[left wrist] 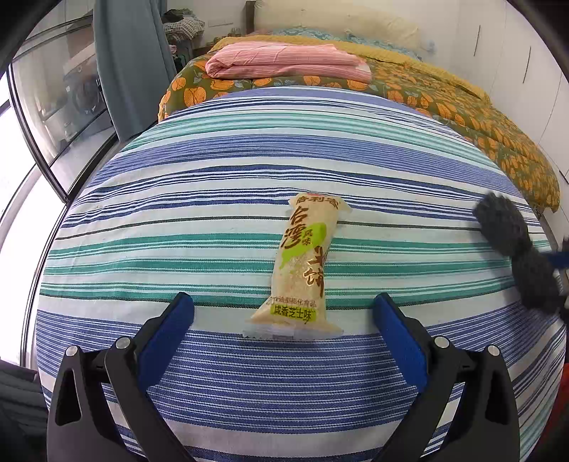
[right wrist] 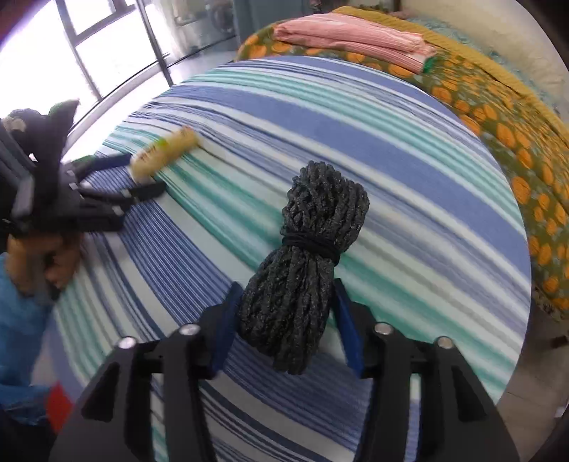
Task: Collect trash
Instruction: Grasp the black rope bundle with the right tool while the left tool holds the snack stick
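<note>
A yellow snack packet (left wrist: 302,263) lies flat on the striped bed sheet (left wrist: 177,170). My left gripper (left wrist: 283,305) stands open, a blue pad on each side of the packet's near end and neither touching it. In the right wrist view the same packet (right wrist: 165,152) shows blurred at the far left, by the left gripper (right wrist: 138,174). My right gripper (right wrist: 286,288) is shut on a dark rope bundle (right wrist: 306,256) tied with a black band, its pads pressing on the lower half. That rope bundle (left wrist: 512,248) also shows blurred at the right edge of the left wrist view.
A folded pink blanket (left wrist: 284,64) and an orange floral quilt (left wrist: 462,106) cover the far end of the bed, with a pillow (left wrist: 338,25) behind. A teal curtain (left wrist: 131,64) and glass doors (left wrist: 53,89) stand to the left. A person's hand (right wrist: 53,263) holds the left gripper.
</note>
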The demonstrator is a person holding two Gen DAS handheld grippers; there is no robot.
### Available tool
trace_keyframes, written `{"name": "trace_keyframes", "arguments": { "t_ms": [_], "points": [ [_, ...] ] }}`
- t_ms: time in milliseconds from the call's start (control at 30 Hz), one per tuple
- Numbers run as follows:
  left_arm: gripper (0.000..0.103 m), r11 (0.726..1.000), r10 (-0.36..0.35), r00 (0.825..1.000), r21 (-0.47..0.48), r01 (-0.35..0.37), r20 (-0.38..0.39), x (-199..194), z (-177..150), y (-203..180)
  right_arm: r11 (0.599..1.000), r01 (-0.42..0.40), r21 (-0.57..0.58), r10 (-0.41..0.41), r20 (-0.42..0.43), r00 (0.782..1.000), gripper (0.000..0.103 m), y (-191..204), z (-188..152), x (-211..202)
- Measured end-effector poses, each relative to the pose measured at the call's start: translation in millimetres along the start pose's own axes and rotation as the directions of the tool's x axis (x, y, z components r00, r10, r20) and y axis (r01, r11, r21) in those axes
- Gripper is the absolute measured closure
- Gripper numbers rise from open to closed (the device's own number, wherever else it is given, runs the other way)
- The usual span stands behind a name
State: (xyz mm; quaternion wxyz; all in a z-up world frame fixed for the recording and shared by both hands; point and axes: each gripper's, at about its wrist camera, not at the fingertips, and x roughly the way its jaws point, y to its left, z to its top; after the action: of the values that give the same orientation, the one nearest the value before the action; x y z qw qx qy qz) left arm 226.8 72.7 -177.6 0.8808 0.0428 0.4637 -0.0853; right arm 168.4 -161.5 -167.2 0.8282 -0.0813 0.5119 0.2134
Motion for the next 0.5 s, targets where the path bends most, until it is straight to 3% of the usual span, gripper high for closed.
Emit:
{"name": "trace_keyframes", "arguments": {
  "t_ms": [133,300,500],
  "points": [
    [0.005,1.0,0.0,1.0,0.0,0.0,0.0,0.0,0.1,0.1,0.998,0.004,0.067,-0.01,0.089,0.996,0.025,4.3,-19.5,4.3],
    [0.004,1.0,0.0,1.0,0.0,0.0,0.0,0.0,0.1,0.1,0.993,0.083,0.085,-0.095,0.161,0.982,0.017,22.5,-33.3,3.7],
    [0.005,1.0,0.0,1.0,0.0,0.0,0.0,0.0,0.1,0.0,0.992,0.101,0.081,-0.112,0.153,0.982,0.015,19.2,-26.2,8.0]
  ]
}}
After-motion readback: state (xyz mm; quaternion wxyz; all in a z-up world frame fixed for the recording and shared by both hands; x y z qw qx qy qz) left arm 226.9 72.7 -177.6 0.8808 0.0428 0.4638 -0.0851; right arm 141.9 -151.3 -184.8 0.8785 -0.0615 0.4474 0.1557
